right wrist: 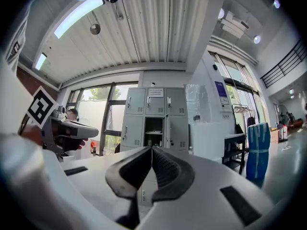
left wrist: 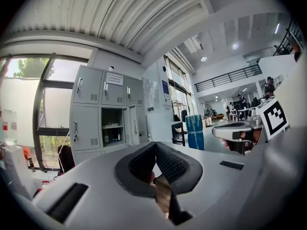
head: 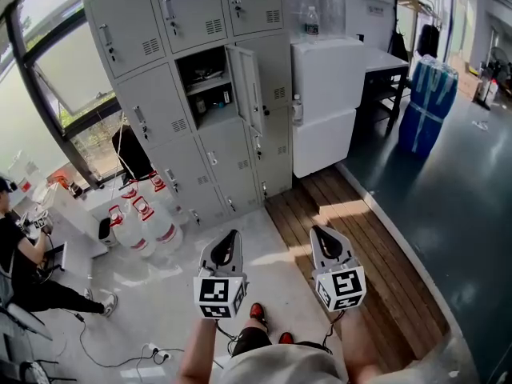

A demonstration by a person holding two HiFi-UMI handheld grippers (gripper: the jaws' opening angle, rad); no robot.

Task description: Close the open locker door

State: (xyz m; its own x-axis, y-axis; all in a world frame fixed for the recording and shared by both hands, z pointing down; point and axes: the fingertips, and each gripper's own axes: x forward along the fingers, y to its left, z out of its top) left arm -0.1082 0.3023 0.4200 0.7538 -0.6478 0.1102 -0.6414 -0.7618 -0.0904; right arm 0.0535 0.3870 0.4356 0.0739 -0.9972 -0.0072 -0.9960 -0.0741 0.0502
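A bank of grey lockers (head: 152, 94) stands ahead of me. One middle compartment (head: 205, 88) is open, with small items on its shelf. Its door (head: 247, 88) swings out to the right, roughly square to the locker front. Both grippers hang well short of it, low over the pale floor. My left gripper (head: 232, 235) and right gripper (head: 318, 230) each have their jaws together with nothing between them. The open compartment (left wrist: 113, 126) and its door (left wrist: 130, 124) show far off past the left gripper (left wrist: 155, 145), and the compartment (right wrist: 154, 133) shows again beyond the right gripper (right wrist: 152, 149).
Several large water jugs (head: 148, 218) stand at the lockers' foot on the left. A white cabinet (head: 326, 102) with a bottle (head: 311, 21) on top sits right of the lockers. A wooden floor strip (head: 368, 254), a blue wrapped stack (head: 428, 102) and a seated person (head: 24, 270) are nearby.
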